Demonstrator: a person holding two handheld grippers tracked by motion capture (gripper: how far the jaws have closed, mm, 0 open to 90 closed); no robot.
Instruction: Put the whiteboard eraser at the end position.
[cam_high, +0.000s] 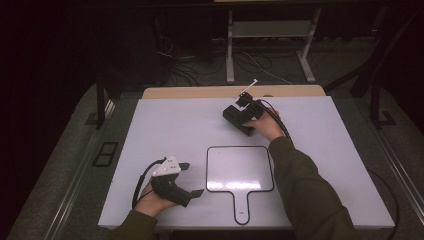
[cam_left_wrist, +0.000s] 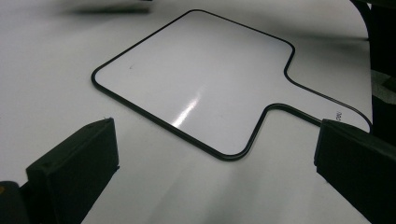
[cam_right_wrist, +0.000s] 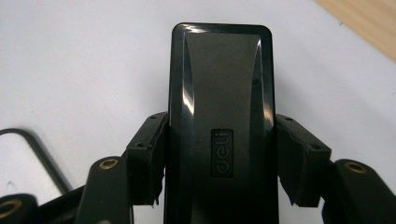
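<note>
White table (cam_high: 165, 120), black eraser (cam_right_wrist: 222, 121) in right claw (cam_right_wrist: 222, 158)

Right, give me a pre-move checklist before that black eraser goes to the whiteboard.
1. Right claw shut on the black eraser: ok.
2. Eraser centred between the jaws: ok.
3. Eraser lifted off the table: cannot tell.
4. Whiteboard lying flat, surface bare: ok.
5. Left claw open, beside the board and apart from it: ok.
6. Marks on the board to wipe: cannot tell, only a faint speck.
</note>
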